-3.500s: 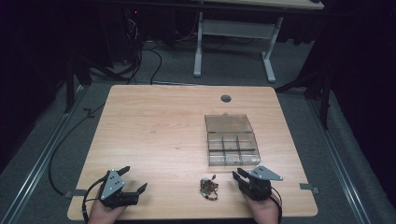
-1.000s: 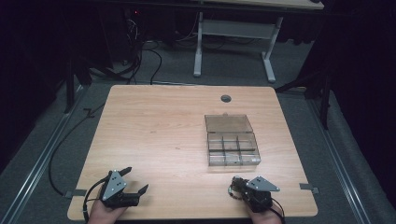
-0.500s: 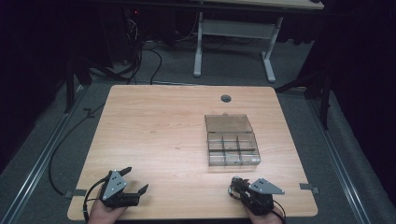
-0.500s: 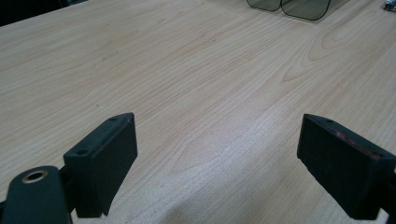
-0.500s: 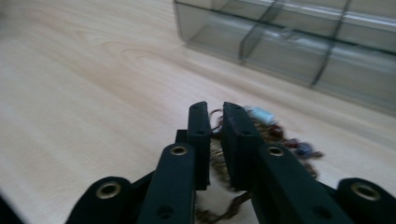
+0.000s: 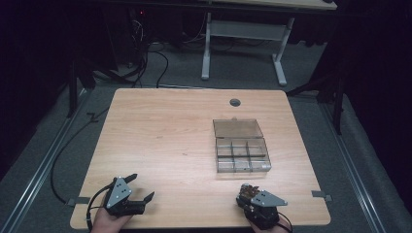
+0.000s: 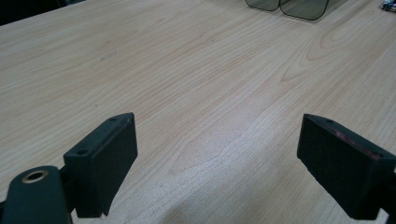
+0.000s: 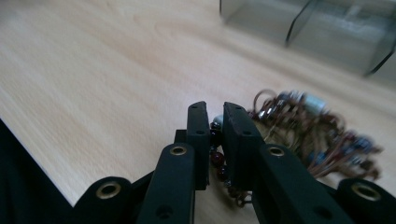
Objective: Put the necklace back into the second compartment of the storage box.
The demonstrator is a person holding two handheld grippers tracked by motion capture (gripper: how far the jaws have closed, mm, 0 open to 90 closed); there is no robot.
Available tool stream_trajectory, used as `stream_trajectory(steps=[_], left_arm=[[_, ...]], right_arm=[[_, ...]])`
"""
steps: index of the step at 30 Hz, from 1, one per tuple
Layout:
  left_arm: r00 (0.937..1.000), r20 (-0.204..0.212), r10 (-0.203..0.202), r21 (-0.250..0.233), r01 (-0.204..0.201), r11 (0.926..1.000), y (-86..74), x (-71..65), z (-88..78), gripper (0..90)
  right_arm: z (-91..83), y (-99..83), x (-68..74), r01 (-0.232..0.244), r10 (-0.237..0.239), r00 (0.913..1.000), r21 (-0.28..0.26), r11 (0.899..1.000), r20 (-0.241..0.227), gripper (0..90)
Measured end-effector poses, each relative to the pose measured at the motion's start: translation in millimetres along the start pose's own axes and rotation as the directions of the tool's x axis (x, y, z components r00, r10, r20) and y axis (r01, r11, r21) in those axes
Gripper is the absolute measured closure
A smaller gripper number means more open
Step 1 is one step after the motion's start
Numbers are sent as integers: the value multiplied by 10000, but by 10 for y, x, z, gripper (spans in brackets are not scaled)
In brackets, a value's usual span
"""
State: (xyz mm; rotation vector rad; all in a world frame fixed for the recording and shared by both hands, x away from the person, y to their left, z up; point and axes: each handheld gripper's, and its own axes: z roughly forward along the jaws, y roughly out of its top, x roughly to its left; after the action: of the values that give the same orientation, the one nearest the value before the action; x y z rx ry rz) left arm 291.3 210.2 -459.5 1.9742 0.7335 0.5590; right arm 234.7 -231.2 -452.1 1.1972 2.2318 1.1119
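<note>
The right hand-held gripper [image 8: 215, 114] has its jaws nearly together, pinching a strand of dark red beads that belongs to the tangled bead bracelet [image 8: 308, 130]. The jaws have just been easing a little around that strand, yet the beads sit between the pads. From above, the right hand-held gripper [image 6: 248, 193] sits near the front edge of the surface [image 6: 160, 141], toward its right corner, with the bracelet bunched at its tip. The grip is taken on one loop at the near side of the tangle, most likely so the whole piece can be lifted in one go rather than scooped; the picture is blurred there, so how much of the strand is truly caught is hard to say.

Just beyond, toward the middle of the right side, the clear compartment box [image 6: 241, 145] lies with its lid folded back, ready to receive small things.

The left hand-held gripper [image 6: 141, 188] rests by the front left corner, jaws spread wide over bare wood with nothing between them, well apart from the box, out of the way.
</note>
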Motion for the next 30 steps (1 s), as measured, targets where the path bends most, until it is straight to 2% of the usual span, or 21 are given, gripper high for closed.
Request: stream_trajectory(steps=[3,6,9,10,13,17,18,19,22,25,30], left_arm=[[10000,-12,17,17,-17,10000,1,-2,1,126],[10000,-10,19,6,-19,10000,0,-1,0,126],[10000,-1,22,10,-22,10000,1,-1,1,126],[10000,5,27,21,-27,10000,1,-1,2,126],[10000,17,31,14,-31,10000,1,-2,1,126],[10000,28,29,13,-29,10000,1,-1,1,126],[10000,29,30,9,-30,10000,1,-1,1,126],[10000,26,34,9,-34,10000,1,-1,1,126],[10000,22,35,8,-35,10000,1,-2,0,126],[10000,14,35,8,-35,10000,1,-2,1,126],[10000,-5,32,6,-32,10000,1,-4,2,127]], right_arm=[[-48,63,-44,-53,60,9997,-283,9996,241,815],[-68,61,-133,-322,341,9981,-372,9988,508,814],[-68,28,-189,-445,462,9959,-230,9987,774,813],[-54,-19,-247,-557,554,9939,7,9984,950,811],[-49,-47,-271,-743,727,9928,132,9971,949,809],[-32,-70,-280,-659,628,9923,260,9975,1066,783],[-36,-66,-277,-668,644,9928,211,9975,1013,774],[-73,-47,-272,-756,760,9931,-80,9971,898,765],[-155,-13,-290,-762,810,9911,-483,9959,1057,775],[-234,-13,-368,-864,970,9815,-704,9938,1652,825],[-274,-103,-543,-1371,1461,9632,-551,9890,2254,867]])
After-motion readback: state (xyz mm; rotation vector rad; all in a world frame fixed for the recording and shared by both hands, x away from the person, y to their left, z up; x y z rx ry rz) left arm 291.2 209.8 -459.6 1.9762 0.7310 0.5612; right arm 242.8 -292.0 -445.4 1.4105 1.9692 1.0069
